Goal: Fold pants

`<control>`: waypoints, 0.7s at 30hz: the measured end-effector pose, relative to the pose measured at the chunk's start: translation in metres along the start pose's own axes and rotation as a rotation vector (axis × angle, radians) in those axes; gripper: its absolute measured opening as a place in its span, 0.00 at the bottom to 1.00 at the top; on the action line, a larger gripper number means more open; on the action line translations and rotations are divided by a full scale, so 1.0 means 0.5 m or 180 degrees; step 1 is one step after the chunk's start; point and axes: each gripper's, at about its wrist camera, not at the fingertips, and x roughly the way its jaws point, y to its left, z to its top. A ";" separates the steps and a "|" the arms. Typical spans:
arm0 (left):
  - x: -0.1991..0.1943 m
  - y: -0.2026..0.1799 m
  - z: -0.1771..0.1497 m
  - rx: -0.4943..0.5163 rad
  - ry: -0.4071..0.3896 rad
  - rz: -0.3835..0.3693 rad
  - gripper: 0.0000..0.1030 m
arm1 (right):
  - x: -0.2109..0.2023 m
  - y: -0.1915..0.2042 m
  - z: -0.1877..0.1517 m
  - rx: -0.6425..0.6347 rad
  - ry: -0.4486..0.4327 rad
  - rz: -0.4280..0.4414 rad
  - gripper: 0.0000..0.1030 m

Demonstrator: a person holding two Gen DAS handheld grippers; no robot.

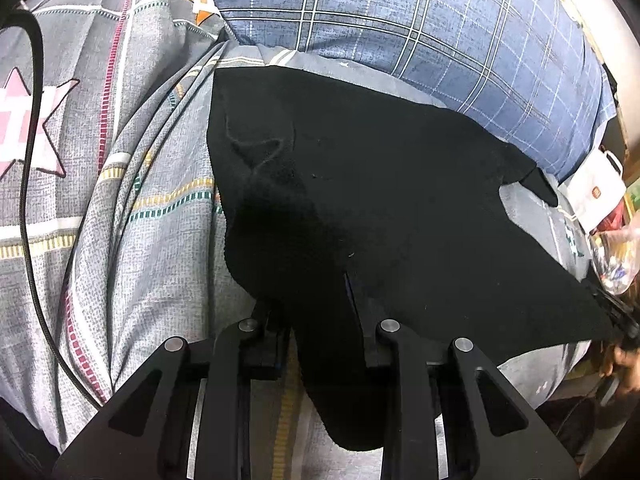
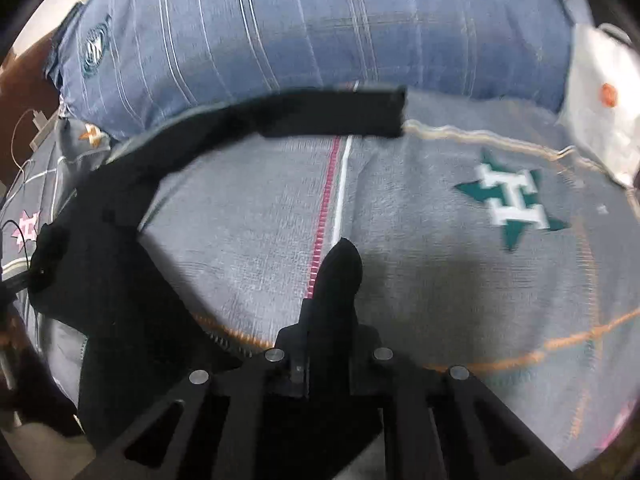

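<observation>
Pants of matte black, slightly fuzzy cloth lie spread across a bed, one pair in all, their dark bulk draped over a grey bedsheet with a fine woven grain. In the left wrist view the cloth runs down between the fingers of the left gripper, which are closed on a fold of it, and a loose flap hangs below them. In the right wrist view one leg curves away in a long band toward the far side of the bed, ending in a square hem, while the fingers of the right gripper stand pinched together with a rounded tongue of the same black cloth between them. The sheet is printed with thin lines of red, white, yellow and green dashes and with star emblems: a green one near the right gripper and a pink one at the left edge of the left wrist view. One plump pillow in blue plaid, soft and rounded, lies along the head of the bed, touching the far edge of the pants. A thin black cable trails over the sheet on the left. At the right edge sit a white paper bag with an orange mark and a crumpled piece of clear plastic. The right wrist view is blurred.
</observation>
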 end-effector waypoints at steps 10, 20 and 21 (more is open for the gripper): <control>0.000 -0.008 -0.020 0.0043 -0.0066 0.0027 0.23 | 0.025 -0.097 0.029 0.0789 -0.0534 -0.0491 0.14; -0.072 0.059 -0.020 -0.0136 -0.0074 0.0068 0.30 | -0.083 -0.125 -0.018 0.1005 -0.0702 -0.1087 0.44; -0.079 0.064 -0.025 -0.0141 -0.0090 0.0076 0.30 | -0.093 -0.131 -0.030 0.1056 -0.0700 -0.1051 0.46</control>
